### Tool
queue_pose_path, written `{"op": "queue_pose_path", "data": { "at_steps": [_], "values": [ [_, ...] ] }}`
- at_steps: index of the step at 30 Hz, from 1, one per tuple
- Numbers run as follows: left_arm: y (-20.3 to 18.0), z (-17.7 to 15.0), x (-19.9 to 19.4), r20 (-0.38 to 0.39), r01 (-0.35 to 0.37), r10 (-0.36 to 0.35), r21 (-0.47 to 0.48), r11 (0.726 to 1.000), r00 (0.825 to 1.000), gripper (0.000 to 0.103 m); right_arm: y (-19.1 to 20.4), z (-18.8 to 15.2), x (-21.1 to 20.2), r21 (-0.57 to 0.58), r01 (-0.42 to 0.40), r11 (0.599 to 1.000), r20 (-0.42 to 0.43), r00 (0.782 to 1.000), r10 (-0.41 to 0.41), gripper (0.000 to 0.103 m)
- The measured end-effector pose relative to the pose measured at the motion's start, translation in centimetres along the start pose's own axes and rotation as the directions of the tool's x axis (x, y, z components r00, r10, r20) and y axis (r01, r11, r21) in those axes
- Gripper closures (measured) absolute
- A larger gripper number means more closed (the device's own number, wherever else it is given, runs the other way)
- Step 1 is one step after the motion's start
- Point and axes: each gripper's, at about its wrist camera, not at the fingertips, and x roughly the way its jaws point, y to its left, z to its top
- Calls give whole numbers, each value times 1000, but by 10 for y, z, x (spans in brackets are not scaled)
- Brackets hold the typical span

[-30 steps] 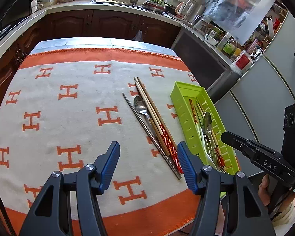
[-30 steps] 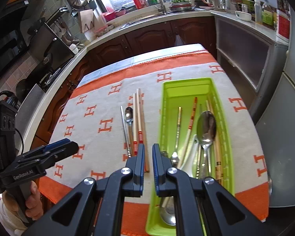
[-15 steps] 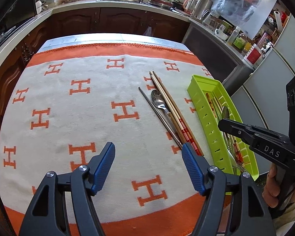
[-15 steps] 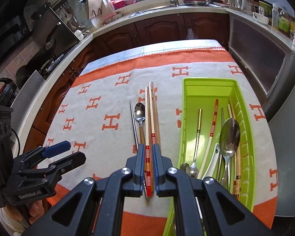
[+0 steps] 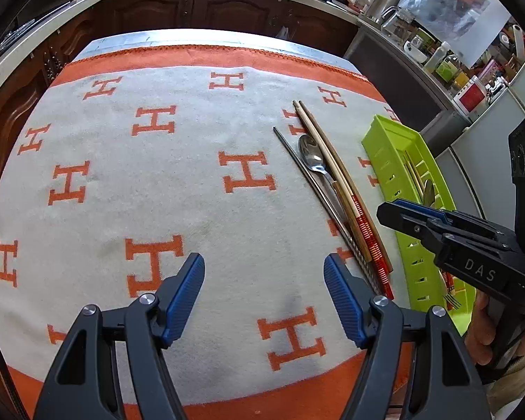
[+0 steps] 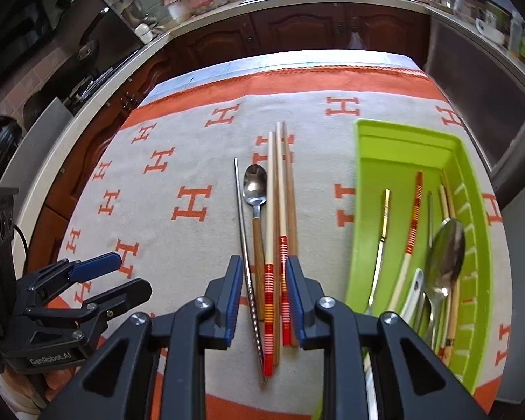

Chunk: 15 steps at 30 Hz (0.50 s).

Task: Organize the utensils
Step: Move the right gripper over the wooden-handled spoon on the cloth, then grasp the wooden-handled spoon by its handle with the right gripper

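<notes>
Blue-padded right gripper fingers opening around chopsticks without touching, left gripper fingers wide apart, empty

1. From the left wrist camera we look steeply down and forward past our own fingers at the orange-patterned cloth on the counter, from fairly close.
2. From the right wrist camera we look down just as steeply, close over the near ends of the loose utensils, the green tray just to their right.
3. Both views share the cloth, the utensils, the tray and the far kitchen cabinets.
4. Each camera catches the other gripper: the right gripper at our right edge, the left gripper at our near left.
</notes>
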Motion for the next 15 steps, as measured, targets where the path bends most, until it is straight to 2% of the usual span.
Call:
{"op": "queue_pose_path", "data": {
  "at_steps": [8,15],
  "values": [
    [7,0,5,-11,2,-2,-18,1000,1000,34,9,11,28,-47,16,999,-38,999,-17,79],
    [13,-1,9,-21,5,-6,-41,999,1000,34,22,21,39,-111,19,994,-47,999,-25,88]
  ]
}}
